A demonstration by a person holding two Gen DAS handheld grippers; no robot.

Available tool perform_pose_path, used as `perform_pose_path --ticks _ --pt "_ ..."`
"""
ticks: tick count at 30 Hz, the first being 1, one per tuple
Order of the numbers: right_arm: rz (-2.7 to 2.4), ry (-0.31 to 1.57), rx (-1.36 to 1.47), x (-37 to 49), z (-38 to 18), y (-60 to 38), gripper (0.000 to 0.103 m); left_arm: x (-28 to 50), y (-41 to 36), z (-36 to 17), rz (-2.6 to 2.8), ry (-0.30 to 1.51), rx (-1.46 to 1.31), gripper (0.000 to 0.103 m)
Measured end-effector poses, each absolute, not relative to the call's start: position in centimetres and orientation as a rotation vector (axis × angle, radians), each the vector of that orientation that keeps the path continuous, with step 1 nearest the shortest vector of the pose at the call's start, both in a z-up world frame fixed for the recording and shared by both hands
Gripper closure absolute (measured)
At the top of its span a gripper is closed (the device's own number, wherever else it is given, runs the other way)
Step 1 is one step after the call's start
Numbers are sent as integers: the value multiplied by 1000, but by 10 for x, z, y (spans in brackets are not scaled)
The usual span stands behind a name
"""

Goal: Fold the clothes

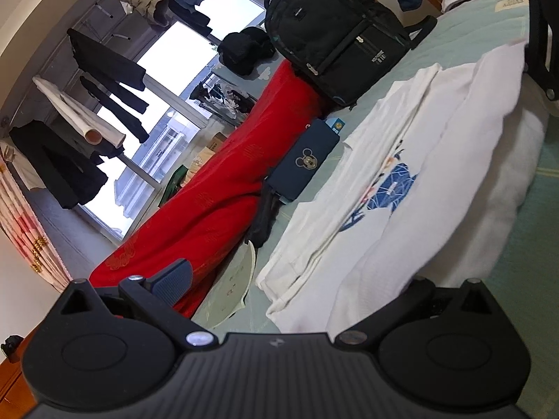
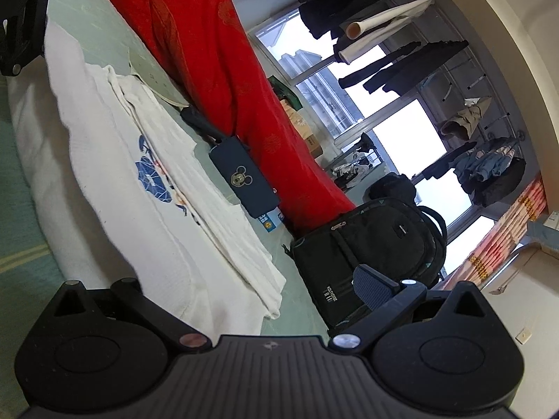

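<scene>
The white shirt [image 1: 401,188] lies on the green bed cover [image 1: 464,35], partly folded, its blue print [image 1: 394,185] facing up between a doubled strip of cloth on the window side and a thicker fold heaped toward the near edge of the bed. That near fold rises over one finger of each tool and hides it. In the left wrist view the left gripper [image 1: 290,286] shows only its ridged blue pad [image 1: 173,281], standing clear in the air with no cloth on it; the other finger is under the shirt, so I cannot tell whether the jaws pinch anything. The right gripper [image 2: 241,286] looks the same from its side: one blue pad [image 2: 372,288] bare over the backpack, the other finger buried in white cloth, grip impossible to judge.

Just beside the shirt, toward the window, a dark blue case [image 1: 304,160] with a cartoon mouse badge lies on the cover, a small blue card [image 1: 336,125] poking out at one end. A pale paper fan [image 1: 237,279] lies near the shirt's corner. Behind these a long red quilt [image 1: 209,209] runs along the bed, and a black backpack [image 1: 335,35] rests against its end. Beyond, dark clothes [image 1: 108,66] hang on a rack before the bright window [image 1: 181,45]
</scene>
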State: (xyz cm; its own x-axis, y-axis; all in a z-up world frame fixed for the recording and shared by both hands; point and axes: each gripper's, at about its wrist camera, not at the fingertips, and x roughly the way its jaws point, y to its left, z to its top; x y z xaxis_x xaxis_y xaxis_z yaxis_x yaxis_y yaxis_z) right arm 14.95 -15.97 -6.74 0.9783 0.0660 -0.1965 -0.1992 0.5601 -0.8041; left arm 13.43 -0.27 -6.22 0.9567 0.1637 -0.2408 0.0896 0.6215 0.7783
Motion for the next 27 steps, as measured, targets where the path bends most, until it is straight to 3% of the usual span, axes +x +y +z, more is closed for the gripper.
perform_pose_path --ticks 27 --pt "148 99 -999 270 -61 -146 0 250 19 -62 78 290 889 0"
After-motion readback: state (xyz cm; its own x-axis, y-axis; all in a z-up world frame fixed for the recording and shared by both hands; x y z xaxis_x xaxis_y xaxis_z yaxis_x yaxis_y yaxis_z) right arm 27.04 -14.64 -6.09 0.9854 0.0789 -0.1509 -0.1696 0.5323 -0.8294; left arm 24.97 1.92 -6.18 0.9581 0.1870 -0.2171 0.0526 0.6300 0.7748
